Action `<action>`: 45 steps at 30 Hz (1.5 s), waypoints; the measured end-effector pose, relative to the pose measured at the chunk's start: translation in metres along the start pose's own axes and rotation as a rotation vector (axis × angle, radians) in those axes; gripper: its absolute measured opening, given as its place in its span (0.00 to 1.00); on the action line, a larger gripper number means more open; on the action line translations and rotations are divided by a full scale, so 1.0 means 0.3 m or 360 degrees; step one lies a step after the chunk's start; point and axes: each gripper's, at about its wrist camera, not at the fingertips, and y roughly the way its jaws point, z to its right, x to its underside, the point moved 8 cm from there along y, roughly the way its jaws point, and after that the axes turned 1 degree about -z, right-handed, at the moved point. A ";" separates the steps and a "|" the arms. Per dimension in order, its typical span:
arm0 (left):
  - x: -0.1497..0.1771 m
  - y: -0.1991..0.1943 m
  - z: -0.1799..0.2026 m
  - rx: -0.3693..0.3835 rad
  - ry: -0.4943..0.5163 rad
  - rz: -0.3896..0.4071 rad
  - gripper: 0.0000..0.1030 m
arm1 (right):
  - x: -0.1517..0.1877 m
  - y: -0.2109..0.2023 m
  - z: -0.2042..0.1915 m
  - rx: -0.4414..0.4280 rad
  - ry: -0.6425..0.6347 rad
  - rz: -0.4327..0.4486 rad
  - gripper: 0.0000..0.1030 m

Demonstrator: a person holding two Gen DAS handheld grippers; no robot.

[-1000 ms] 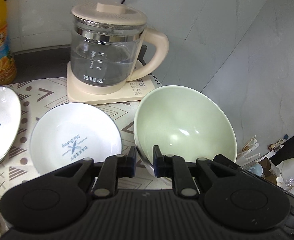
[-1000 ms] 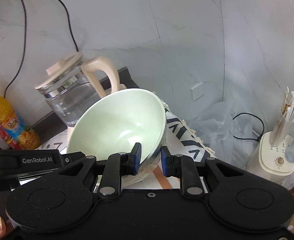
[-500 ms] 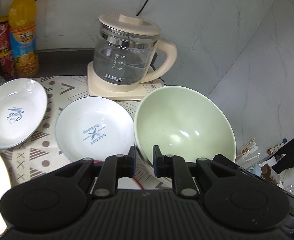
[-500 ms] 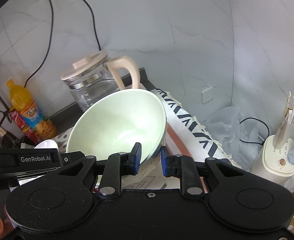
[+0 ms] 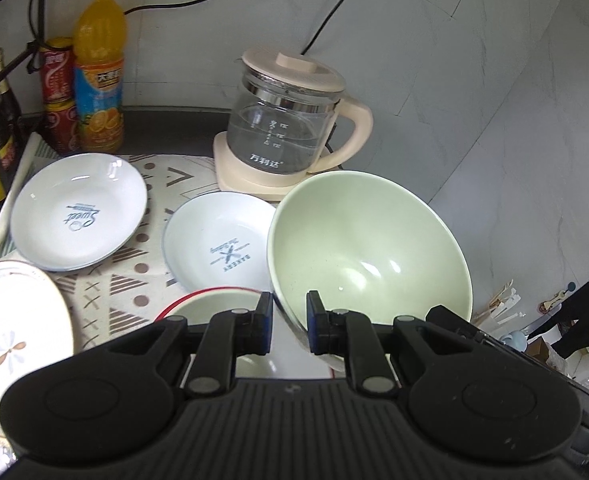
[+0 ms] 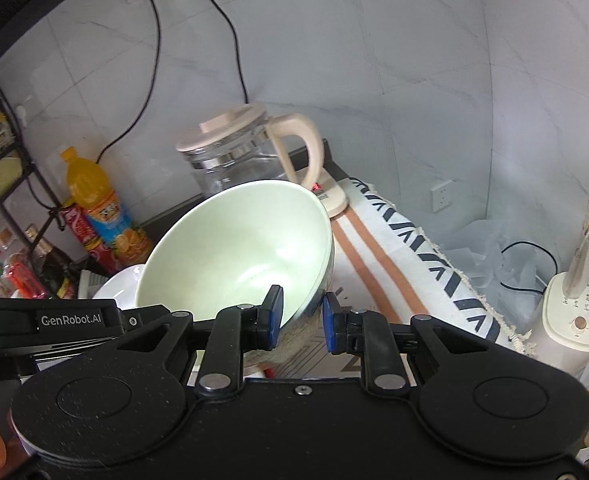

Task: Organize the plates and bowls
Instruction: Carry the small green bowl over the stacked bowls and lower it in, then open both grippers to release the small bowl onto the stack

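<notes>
Grey marbled wall tiles behind a dark counter, with a patterned cloth point(image 5: 150, 280) spread over it and two black cords running up to wall sockets. At the back, a glass kettle point(image 5: 290, 120) on its cream base, an orange juice bottle point(image 5: 99, 72) and red cans point(image 5: 58, 96) beside a black wire rack. On the cloth, a white plate marked "Sweet" point(image 5: 78, 212), a second white plate point(image 5: 220, 240) with blue lettering, and a flower-printed plate point(image 5: 14, 336) cut off at the left edge. Held tilted above the cloth, a large pale green bowl point(image 5: 368, 248), its rim pinched from both sides: left gripper point(image 5: 290, 322) clamped on the near wall, right gripper point(image 6: 299, 318) clamped on the opposite wall, one blue pad inside and one outside in each case. Beneath the left tool, a red-rimmed bowl point(image 5: 214, 304), mostly hidden by the black fingers. Bottom of the green bowl and whatever lies directly under it out of sight. In the right wrist view, a cream appliance point(image 6: 574, 316) holding paper sticks, off the counter's far end, partly cropped; lower right clutter too small to make out.
</notes>
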 end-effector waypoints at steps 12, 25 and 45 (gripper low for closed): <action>0.079 -0.057 -0.090 -0.0075 -0.0054 -0.0030 0.15 | 0.088 -0.041 -0.063 -0.0075 -0.0033 -0.0049 0.21; 0.152 -0.047 -0.177 -0.0189 -0.0067 -0.0133 0.15 | 0.176 -0.010 -0.115 -0.0168 -0.0035 -0.0155 0.21; 0.201 0.039 -0.254 -0.0226 -0.0128 -0.0311 0.16 | 0.253 0.071 -0.122 -0.0176 -0.0040 -0.0316 0.22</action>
